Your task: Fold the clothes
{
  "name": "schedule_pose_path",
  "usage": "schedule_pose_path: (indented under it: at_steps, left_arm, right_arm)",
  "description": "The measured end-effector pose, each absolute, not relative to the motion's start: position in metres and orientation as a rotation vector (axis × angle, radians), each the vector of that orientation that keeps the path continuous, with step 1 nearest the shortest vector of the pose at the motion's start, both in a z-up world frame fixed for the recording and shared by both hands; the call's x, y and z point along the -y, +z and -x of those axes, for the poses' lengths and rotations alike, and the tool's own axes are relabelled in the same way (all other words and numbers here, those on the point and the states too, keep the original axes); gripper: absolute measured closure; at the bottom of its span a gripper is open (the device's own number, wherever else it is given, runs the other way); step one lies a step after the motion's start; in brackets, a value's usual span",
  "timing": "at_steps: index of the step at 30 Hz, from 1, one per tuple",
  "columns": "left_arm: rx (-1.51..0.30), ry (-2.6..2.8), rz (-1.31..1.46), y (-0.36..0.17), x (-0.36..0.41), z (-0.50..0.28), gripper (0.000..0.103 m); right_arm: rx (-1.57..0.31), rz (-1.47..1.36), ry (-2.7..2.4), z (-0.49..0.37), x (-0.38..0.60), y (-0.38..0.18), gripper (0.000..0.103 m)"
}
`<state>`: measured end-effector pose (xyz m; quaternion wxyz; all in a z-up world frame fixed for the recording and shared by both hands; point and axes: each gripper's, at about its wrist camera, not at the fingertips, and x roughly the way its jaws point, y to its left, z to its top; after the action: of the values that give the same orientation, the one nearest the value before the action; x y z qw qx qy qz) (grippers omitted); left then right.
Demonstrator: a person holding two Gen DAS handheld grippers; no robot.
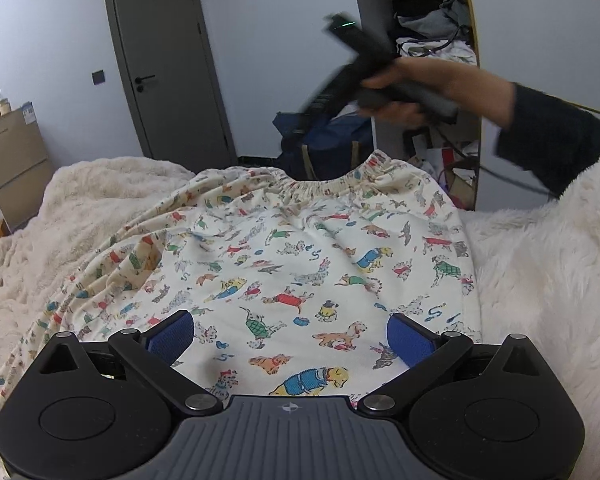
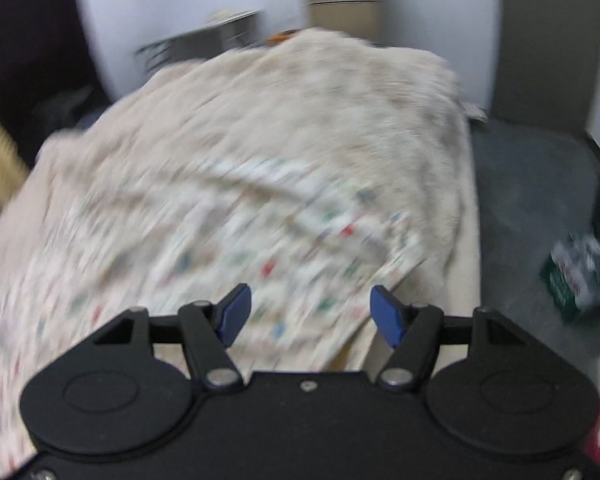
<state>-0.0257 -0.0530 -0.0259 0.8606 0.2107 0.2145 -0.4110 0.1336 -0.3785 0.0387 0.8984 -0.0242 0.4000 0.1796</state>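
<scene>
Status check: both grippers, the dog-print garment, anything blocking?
Left gripper open, low over dog-print garment. Right gripper open, empty, raised above bed; view blurred. Garment spread on fluffy blanket, waistband far side. Nothing blocking.

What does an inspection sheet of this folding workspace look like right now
Surface: bed under a cream fluffy blanket.
Job's things: dog-print garment spread on the blanket, elastic waistband at the far edge, left side rumpled.
Clutter: nothing seen on the bed.
Grippers: left gripper open, low over the garment; right gripper open, raised, held in a hand; its view is blurred.
Cables: dark cable below the sleeve.
Surroundings: grey door, stuffed wardrobe, blue bag, cabinet.
</scene>
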Motion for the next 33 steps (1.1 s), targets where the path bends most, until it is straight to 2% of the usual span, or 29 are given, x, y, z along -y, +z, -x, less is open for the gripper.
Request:
schedule_pose_path:
  at_steps: [1, 2, 3, 4, 7, 9, 11, 13, 15, 17, 19, 25, 28, 33]
  left_arm:
    - [-0.447, -0.860, -0.446, -0.026, 0.053, 0.026, 0.000]
    - [-0.442, -0.854, -0.456, -0.024, 0.054, 0.027, 0.000]
    - [-0.435, -0.851, -0.463, -0.023, 0.055, 0.029, 0.000]
    - [-0.427, -0.848, -0.471, -0.022, 0.056, 0.030, 0.000]
    - [-0.393, -0.839, -0.484, -0.018, 0.057, 0.035, 0.000]
    - [-0.363, -0.841, -0.495, -0.016, 0.057, 0.040, 0.000]
    - [-0.345, -0.855, -0.522, -0.016, 0.058, 0.047, 0.000]
    - [-0.342, -0.869, -0.550, -0.018, 0.061, 0.051, 0.001]
    - [-0.356, -0.884, -0.557, -0.020, 0.062, 0.052, 0.004]
    - [-0.386, -0.904, -0.536, -0.022, 0.061, 0.047, 0.007]
    - [-0.398, -0.913, -0.523, -0.022, 0.059, 0.045, 0.007]
    - [-0.386, -0.907, -0.512, -0.020, 0.057, 0.044, 0.007]
    - [-0.382, -0.907, -0.494, -0.016, 0.056, 0.042, 0.007]
    - [-0.397, -0.861, -0.456, -0.009, 0.041, 0.029, 0.006]
  right_arm:
    - [-0.838, 0.064, 0.392, -0.125, 0.375, 0.035, 0.062]
    - [-0.855, 0.079, 0.406, -0.118, 0.372, 0.030, 0.067]
    - [-0.896, 0.112, 0.413, -0.109, 0.368, 0.017, 0.078]
    - [-0.942, 0.149, 0.396, -0.105, 0.365, 0.002, 0.083]
    - [-1.036, 0.142, 0.364, -0.101, 0.371, -0.034, 0.082]
    - [-1.029, 0.068, 0.366, -0.098, 0.377, -0.038, 0.080]
    - [-0.991, 0.030, 0.373, -0.094, 0.380, -0.029, 0.074]
    - [-0.976, 0.001, 0.399, -0.091, 0.384, -0.024, 0.061]
    - [-0.993, -0.010, 0.432, -0.089, 0.391, -0.029, 0.060]
    - [-0.997, -0.043, 0.460, -0.087, 0.398, -0.033, 0.064]
    - [-0.961, -0.161, 0.515, -0.088, 0.414, -0.036, 0.096]
    - [-0.675, -0.839, 0.600, -0.075, 0.512, -0.044, 0.097]
    - [-0.597, -0.929, 0.581, -0.055, 0.538, -0.053, 0.097]
    - [-0.766, -0.849, 0.490, -0.047, 0.533, -0.089, 0.097]
